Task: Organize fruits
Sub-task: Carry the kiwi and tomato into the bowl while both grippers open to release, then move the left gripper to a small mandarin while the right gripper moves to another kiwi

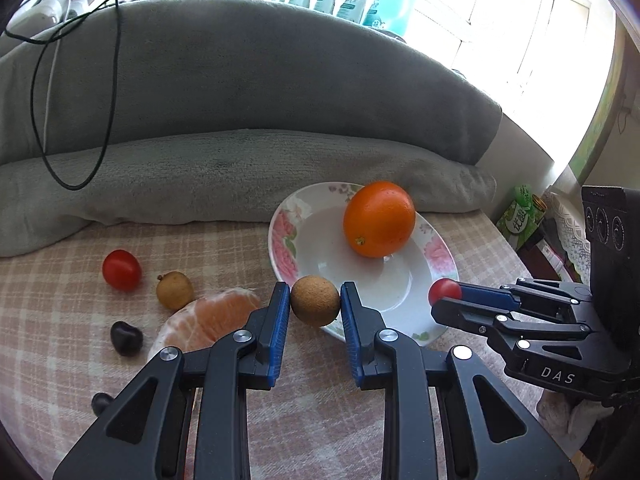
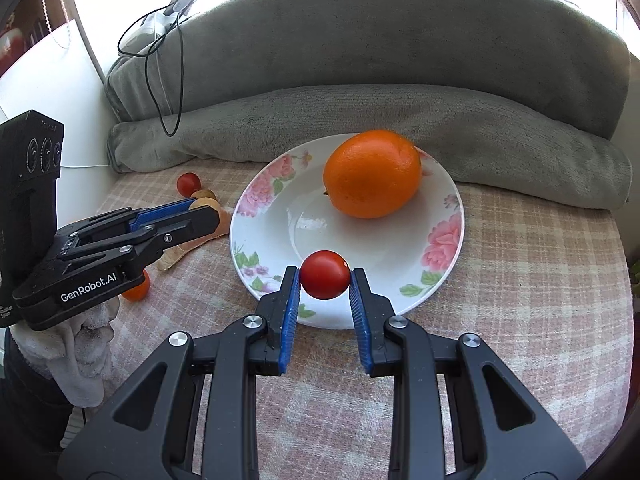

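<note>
My left gripper [image 1: 315,305] is shut on a brown longan [image 1: 315,300] at the near left rim of the flowered white plate [image 1: 320,256]. An orange [image 1: 379,219] lies in that plate. My right gripper [image 2: 325,280] is shut on a red cherry tomato [image 2: 325,275] just over the plate's [image 2: 280,216] near rim, with the orange [image 2: 372,173] beyond it. In the left wrist view the right gripper [image 1: 442,294] comes in from the right with the tomato [image 1: 444,290]. Left of the plate lie another cherry tomato [image 1: 121,270], a second longan [image 1: 175,290], a peeled mandarin [image 1: 208,322] and a dark cherry [image 1: 126,338].
A grey folded blanket [image 1: 240,176] runs along the back of the checked cloth [image 1: 60,320], with black cables [image 1: 104,120] draped over it. A green carton [image 1: 518,216] stands off the right edge. In the right wrist view a small orange fruit [image 2: 138,289] lies under the left gripper [image 2: 196,210].
</note>
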Motion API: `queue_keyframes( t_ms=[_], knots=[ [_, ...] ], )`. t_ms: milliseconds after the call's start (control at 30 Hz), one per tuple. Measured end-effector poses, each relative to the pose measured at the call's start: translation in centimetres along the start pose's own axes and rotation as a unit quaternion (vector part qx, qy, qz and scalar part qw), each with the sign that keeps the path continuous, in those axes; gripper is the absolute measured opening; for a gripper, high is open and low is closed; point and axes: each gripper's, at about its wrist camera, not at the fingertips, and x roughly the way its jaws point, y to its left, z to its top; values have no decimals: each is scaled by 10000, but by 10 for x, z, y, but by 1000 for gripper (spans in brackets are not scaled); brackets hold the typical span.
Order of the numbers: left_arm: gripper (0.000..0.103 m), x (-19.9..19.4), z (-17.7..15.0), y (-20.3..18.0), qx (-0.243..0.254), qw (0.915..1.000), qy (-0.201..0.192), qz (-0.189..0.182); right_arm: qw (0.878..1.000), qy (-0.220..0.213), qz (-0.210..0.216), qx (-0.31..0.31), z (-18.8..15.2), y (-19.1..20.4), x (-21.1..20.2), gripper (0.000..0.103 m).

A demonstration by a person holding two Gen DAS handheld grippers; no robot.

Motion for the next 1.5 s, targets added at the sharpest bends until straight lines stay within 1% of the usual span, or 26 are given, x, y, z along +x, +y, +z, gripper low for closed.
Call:
queue_keyframes(
  t_ms=[433,500,567,600,633,667,700,733,800,833,867,900,933,967,1000,1033,1300,1400,1500],
  knots=[
    [25,9,3,-8,55,10000,61,21,10000,29,-8,12,-1,-4,5,27],
    [40,9,3,-8,53,10000,41,18,10000,27,-39,-15,-2,-3,5,27],
    [41,8,4,-9,61,10000,24,13,10000,32,-53,-28,-2,-3,4,27],
    [41,8,4,-8,63,10000,13,24,10000,28,-52,-32,-2,-3,4,31],
    [41,7,4,-8,63,10000,2,30,10000,11,-67,-40,-2,-2,4,43],
    [42,7,5,-8,59,10000,-4,30,9999,-21,-90,-55,-2,-2,3,49],
    [44,6,5,-8,56,10000,-11,30,9999,-61,-109,-73,-2,-1,1,59],
    [46,5,4,-7,53,10000,-20,34,9998,-88,-123,-97,-3,0,0,60],
    [54,5,4,-7,48,10000,-34,28,9998,-102,-136,-145,-2,2,-1,62],
    [55,4,4,-8,42,10000,-50,22,9997,-111,-134,-163,-2,3,-2,68],
    [59,2,4,-7,43,10000,-68,20,9996,-131,-137,-190,-2,5,-3,72],
    [65,1,4,-8,45,9999,-87,28,9995,-154,-155,-226,-2,6,-4,79],
    [69,-1,4,-8,42,9999,-110,44,9993,-182,-182,-264,-2,8,-5,85],
    [74,-2,4,-8,34,9999,-134,57,9991,-202,-206,-301,-2,10,-6,87],
    [75,-4,4,-7,22,9999,-150,60,9990,-209,-222,-332,-2,12,-6,91],
    [76,-5,4,-7,9,9998,-160,74,9989,-218,-215,-358,-2,14,-7,93],
    [76,-27,3,7,-68,9991,-334,246,9985,-221,-140,-474,-1,25,-9,93],
    [76,-40,1,16,-75,9985,-412,358,9987,-252,-45,-436,1,27,-12,93],
    [76,-52,-2,28,-124,9976,-476,492,9983,-297,-36,-503,5,31,-13,93]
  ],
)
